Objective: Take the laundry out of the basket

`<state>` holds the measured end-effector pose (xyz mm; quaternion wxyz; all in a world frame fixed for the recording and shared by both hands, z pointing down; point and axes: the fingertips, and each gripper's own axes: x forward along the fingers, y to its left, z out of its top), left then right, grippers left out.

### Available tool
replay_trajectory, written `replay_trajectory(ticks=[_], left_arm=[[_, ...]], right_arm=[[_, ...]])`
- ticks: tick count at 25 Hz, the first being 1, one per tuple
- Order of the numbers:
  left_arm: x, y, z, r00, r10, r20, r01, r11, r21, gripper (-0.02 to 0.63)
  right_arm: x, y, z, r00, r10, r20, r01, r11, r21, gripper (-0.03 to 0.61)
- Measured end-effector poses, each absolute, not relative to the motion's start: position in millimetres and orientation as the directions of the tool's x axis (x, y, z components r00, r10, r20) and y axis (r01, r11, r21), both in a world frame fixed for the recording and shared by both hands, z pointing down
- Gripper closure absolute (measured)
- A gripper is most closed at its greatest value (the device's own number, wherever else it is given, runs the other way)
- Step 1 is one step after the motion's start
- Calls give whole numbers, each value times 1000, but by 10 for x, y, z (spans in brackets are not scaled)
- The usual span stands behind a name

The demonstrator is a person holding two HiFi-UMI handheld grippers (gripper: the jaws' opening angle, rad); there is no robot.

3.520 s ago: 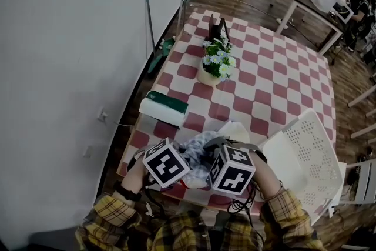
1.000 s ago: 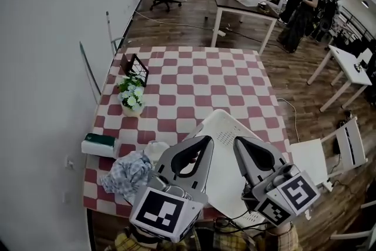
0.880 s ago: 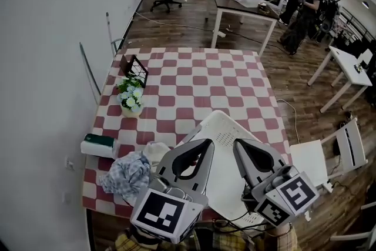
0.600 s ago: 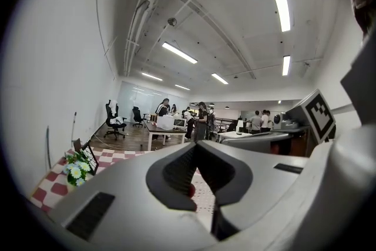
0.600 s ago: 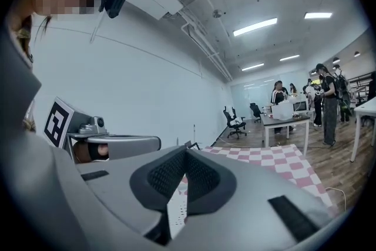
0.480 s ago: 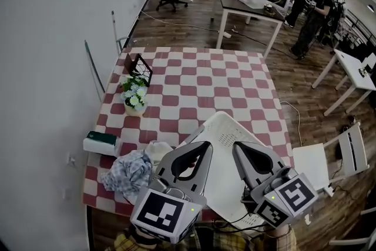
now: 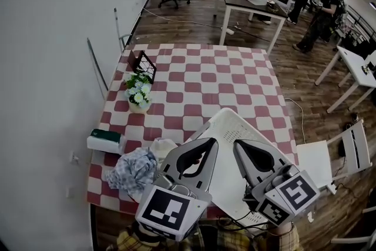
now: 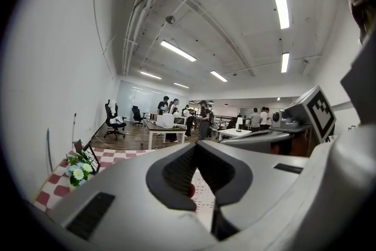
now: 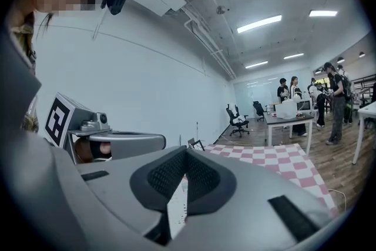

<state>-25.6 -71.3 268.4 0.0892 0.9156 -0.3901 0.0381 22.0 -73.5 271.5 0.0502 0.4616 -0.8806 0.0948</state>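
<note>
A heap of blue-and-white checked laundry [image 7: 134, 168] lies on the red-and-white checked table [image 7: 205, 82] near its front left corner, with a pale cloth [image 7: 163, 147] beside it. The white perforated basket [image 7: 228, 126] sits to its right on the table's front edge, mostly hidden behind both grippers. My left gripper [image 7: 208, 144] is raised close to the head camera, shut and holding nothing. My right gripper [image 7: 238, 145] hangs beside it, also shut and holding nothing. In the left gripper view the left gripper [image 8: 197, 147] points level across the room. The right gripper [image 9: 187, 153] does the same in the right gripper view.
A pot of white flowers [image 7: 138, 93], a dark frame [image 7: 144, 65] and a green-topped white box [image 7: 106, 140] stand along the table's left side. A white chair [image 7: 336, 153] is at the right. Desks, office chairs and several people fill the far room.
Both grippers have left the laundry at the table's front edge and now hang raised and shut. Over the last second they stay put; the head view shifts slightly.
</note>
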Motion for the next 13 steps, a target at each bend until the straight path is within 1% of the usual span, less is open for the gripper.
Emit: replay_trajectory(ticks=[13], left_arm=[[-314, -748, 2732, 686, -713, 146, -728, -673, 132, 595]], right_arm=[[200, -763, 2729, -555, -813, 177, -832, 544, -108, 570]])
